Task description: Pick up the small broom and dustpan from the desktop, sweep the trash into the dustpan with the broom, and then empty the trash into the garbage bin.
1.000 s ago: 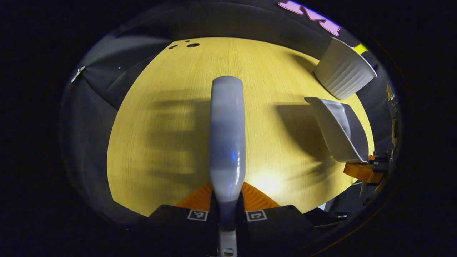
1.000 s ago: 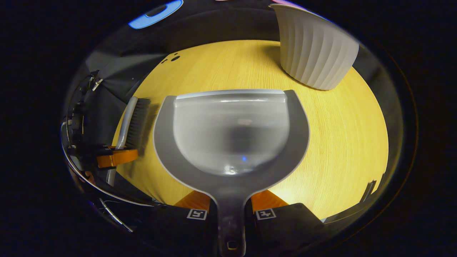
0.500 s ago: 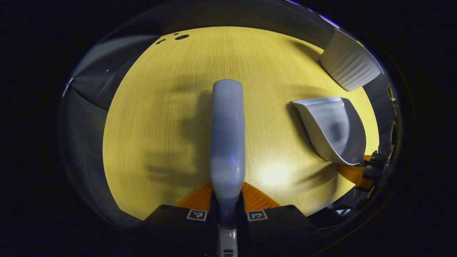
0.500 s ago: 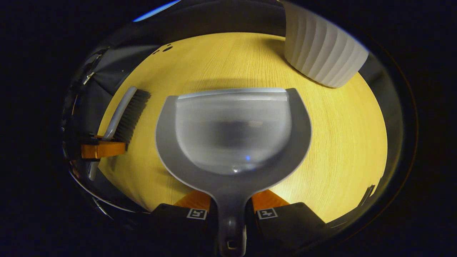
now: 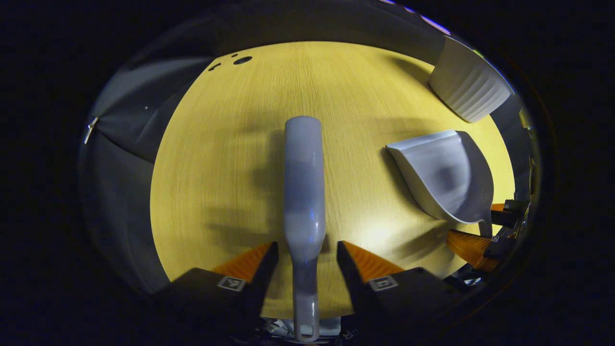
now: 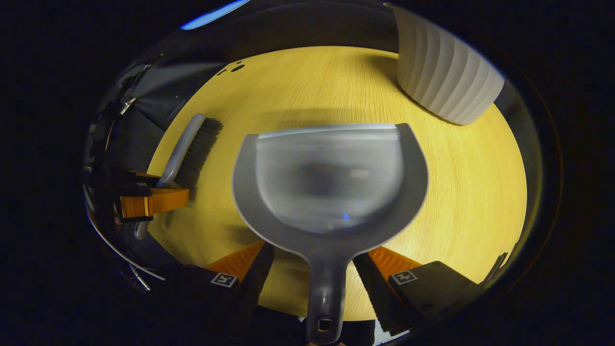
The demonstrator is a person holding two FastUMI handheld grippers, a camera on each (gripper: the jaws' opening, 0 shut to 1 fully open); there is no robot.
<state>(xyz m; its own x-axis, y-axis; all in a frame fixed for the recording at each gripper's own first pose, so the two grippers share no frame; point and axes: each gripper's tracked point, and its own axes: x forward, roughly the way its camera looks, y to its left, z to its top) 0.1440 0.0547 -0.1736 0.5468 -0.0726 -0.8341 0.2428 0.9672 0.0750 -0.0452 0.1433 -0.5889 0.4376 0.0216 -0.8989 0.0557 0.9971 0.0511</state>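
Right gripper (image 6: pixel 312 269): jaws spread, clear of the dustpan (image 6: pixel 329 180) handle.
Dustpan: lying on the surface (image 6: pixel 471 192).
Broom (image 6: pixel 192 149): left.

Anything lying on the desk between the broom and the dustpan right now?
Nothing: in the left gripper view the stretch of desktop between the broom and the dustpan is bare wood with shadows.

Left gripper (image 5: pixel 304 262) and right gripper (image 6: pixel 313 264) both spread wide, touching nothing
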